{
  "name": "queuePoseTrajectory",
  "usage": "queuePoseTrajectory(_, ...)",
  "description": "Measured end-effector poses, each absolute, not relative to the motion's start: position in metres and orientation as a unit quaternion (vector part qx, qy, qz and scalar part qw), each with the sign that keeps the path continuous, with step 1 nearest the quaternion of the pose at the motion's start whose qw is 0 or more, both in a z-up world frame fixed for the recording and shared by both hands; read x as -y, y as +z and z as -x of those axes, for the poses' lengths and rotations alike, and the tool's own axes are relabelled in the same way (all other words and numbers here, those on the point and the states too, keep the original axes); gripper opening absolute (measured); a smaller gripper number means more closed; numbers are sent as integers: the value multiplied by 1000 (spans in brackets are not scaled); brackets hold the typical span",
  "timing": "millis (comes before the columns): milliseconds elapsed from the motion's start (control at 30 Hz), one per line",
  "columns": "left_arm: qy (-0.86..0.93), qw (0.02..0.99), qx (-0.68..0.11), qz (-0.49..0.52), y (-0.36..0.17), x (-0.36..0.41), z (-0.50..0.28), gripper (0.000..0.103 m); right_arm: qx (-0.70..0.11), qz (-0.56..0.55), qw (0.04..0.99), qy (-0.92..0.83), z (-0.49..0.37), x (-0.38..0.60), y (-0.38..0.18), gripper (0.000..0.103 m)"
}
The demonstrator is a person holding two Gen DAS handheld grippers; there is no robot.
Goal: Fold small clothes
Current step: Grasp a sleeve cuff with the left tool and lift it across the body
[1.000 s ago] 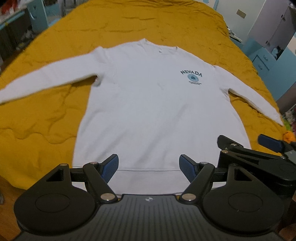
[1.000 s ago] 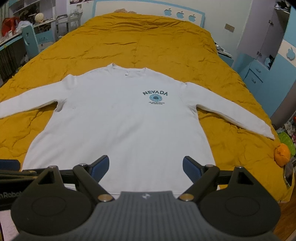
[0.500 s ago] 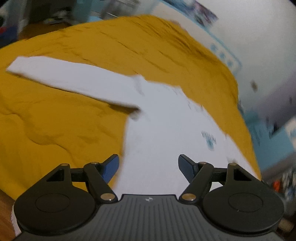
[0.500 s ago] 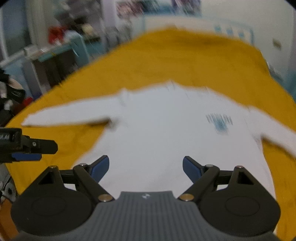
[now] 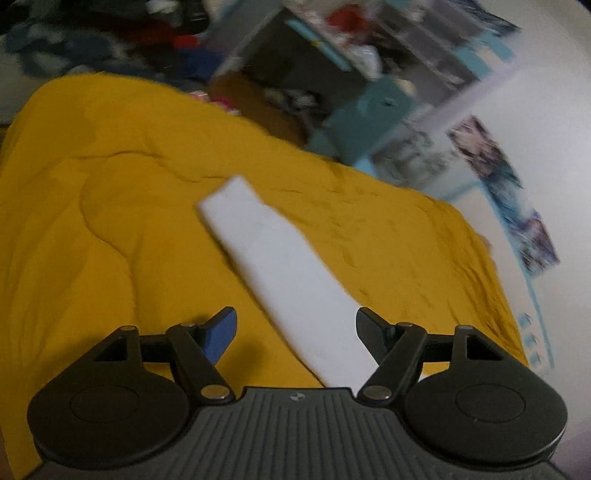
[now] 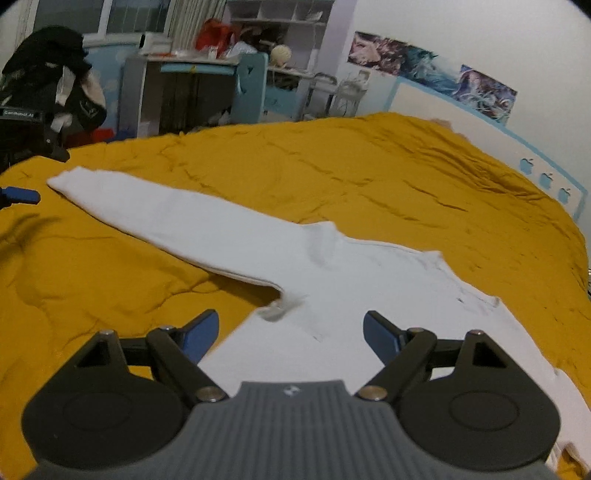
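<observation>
Left tongs (image 5: 295, 325) spread, empty — poised over the sweatshirt's left sleeve (image 5: 273, 266), which lies flat on the yellow bedspread (image 5: 110, 221), cuff (image 5: 225, 195) farthest from the tongs. Right tongs (image 6: 290, 332) spread too, hovering near the sleeve's armpit, over the sweatshirt (image 6: 369, 280) body. Step in hand, likely: first sleeve fold, no grip yet. Next move calls for pinching the sleeve near the cuff and carrying it across the body.

A big bed with a yellow blanket (image 6: 369, 173) fills the room. Behind it stand a blue chair (image 6: 251, 88), messy shelves (image 6: 280, 22) and wall pictures (image 6: 432, 70).
</observation>
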State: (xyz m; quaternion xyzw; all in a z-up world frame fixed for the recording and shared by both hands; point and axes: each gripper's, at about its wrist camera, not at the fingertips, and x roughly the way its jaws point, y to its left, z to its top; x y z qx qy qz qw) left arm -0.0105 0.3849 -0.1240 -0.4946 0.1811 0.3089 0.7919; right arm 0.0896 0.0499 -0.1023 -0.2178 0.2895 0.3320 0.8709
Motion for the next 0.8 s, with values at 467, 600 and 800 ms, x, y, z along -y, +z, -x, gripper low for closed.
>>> queuePoseTrajectory(467,342,759,-105,544,-175,-426,-12,25,-291,287,852,327,-123,-126,-146,81)
queuePoseTrajectory(600,318,752,-86,571,-183,-435,-4,10,-319,267,843,340,-123,-126,-152,81)
queuePoseTrajectory(800,286,775,-73,559,-164,-432,-3,10,-331,261,844,331,-117,-117,-158,81)
